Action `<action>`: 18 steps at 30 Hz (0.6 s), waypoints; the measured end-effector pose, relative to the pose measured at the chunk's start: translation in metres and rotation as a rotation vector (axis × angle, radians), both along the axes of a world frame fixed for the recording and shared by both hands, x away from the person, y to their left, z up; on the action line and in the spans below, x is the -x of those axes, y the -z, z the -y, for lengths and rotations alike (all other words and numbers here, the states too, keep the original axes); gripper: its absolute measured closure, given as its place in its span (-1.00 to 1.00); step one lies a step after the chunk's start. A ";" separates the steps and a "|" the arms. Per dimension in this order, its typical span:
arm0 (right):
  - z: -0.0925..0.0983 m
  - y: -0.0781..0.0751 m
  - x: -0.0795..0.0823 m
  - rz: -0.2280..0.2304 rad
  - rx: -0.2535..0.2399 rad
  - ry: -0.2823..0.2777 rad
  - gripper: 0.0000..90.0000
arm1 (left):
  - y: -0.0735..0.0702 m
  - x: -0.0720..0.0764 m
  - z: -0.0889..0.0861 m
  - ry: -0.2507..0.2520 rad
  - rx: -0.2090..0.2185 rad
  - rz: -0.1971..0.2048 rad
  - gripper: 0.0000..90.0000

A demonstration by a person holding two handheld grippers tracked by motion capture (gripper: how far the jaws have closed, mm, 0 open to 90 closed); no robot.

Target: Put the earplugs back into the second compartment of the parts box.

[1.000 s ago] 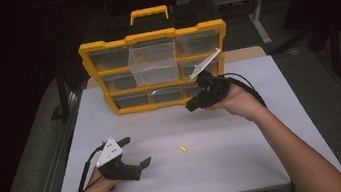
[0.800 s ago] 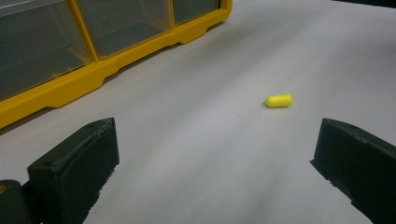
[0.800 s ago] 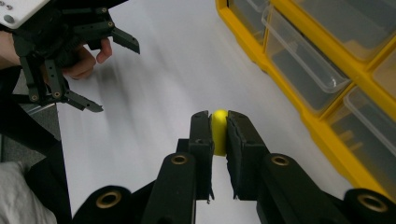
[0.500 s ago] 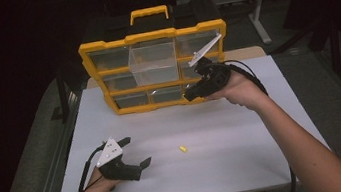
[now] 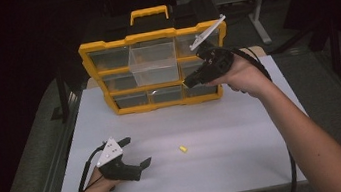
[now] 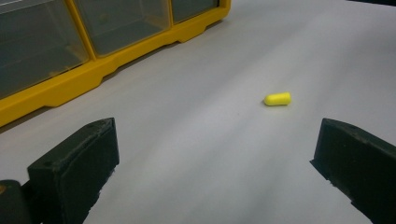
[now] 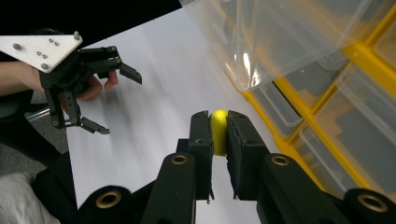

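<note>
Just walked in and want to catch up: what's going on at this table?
A person works with tongs in each hand. The right tongs are shut on a small yellow earplug, held up beside the pulled-out clear drawer of the yellow organizer. The left tongs rest open on the white table, with a second yellow earplug lying loose ahead of them.

right gripper point(image 5: 187, 80) raised at yellow organizer point(image 5: 155, 70) | left gripper point(image 5: 136, 154) on table point(image 5: 247, 156) | yellow earplug point(image 5: 183, 149) lies loose
</note>
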State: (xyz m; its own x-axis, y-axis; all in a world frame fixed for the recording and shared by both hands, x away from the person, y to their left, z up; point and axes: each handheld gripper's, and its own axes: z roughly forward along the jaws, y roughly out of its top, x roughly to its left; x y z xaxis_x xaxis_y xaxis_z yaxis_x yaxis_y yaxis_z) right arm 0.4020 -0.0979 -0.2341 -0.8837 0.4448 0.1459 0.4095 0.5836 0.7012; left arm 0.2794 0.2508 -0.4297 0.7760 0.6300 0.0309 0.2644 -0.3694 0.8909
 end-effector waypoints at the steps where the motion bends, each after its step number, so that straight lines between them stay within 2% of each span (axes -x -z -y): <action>1: 0.000 -0.002 0.000 0.003 -0.001 0.000 0.76 | 0.000 0.000 0.000 0.000 0.002 0.000 -1.00; 11: 0.006 -0.029 -0.003 0.034 -0.010 0.010 0.76 | 0.000 0.000 0.001 0.001 0.004 -0.006 -1.00; 18: 0.009 -0.049 -0.007 0.049 -0.036 0.020 0.76 | 0.001 0.000 0.001 0.004 0.007 -0.007 -1.00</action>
